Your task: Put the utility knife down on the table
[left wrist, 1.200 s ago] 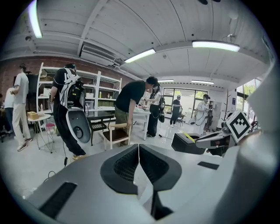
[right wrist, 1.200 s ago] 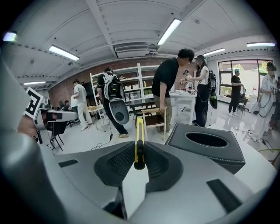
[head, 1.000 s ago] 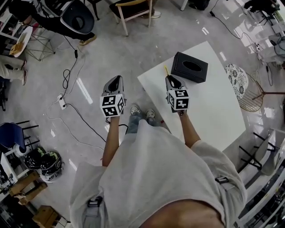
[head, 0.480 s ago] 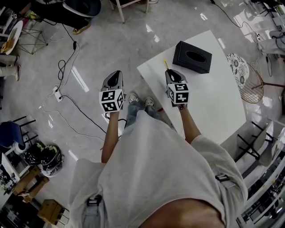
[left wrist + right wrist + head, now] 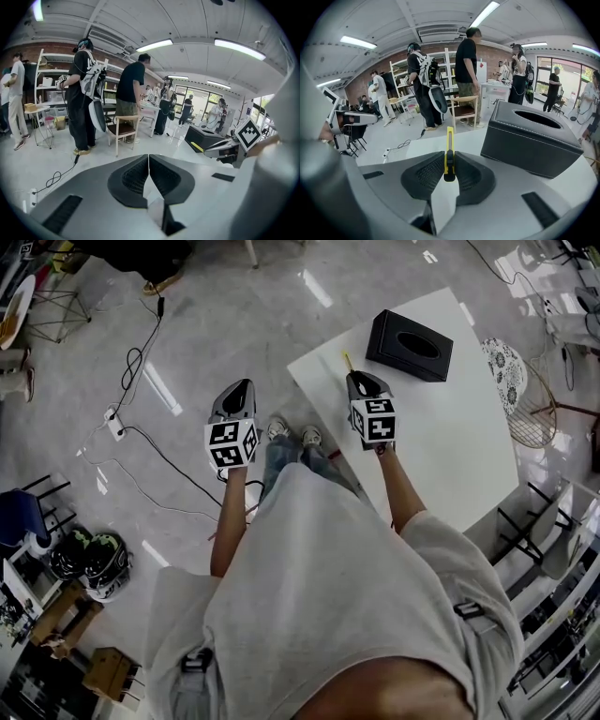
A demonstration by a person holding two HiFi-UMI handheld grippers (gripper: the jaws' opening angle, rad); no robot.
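Right gripper [image 5: 449, 157] clamps utility knife [image 5: 449, 138], long axis pointing ahead, over worktop [image 5: 459, 460] near edge. Left gripper [image 5: 149, 165] closed, empty, off worktop.

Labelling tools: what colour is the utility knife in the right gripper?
The utility knife is yellow with a black slider, clearest in the right gripper view.
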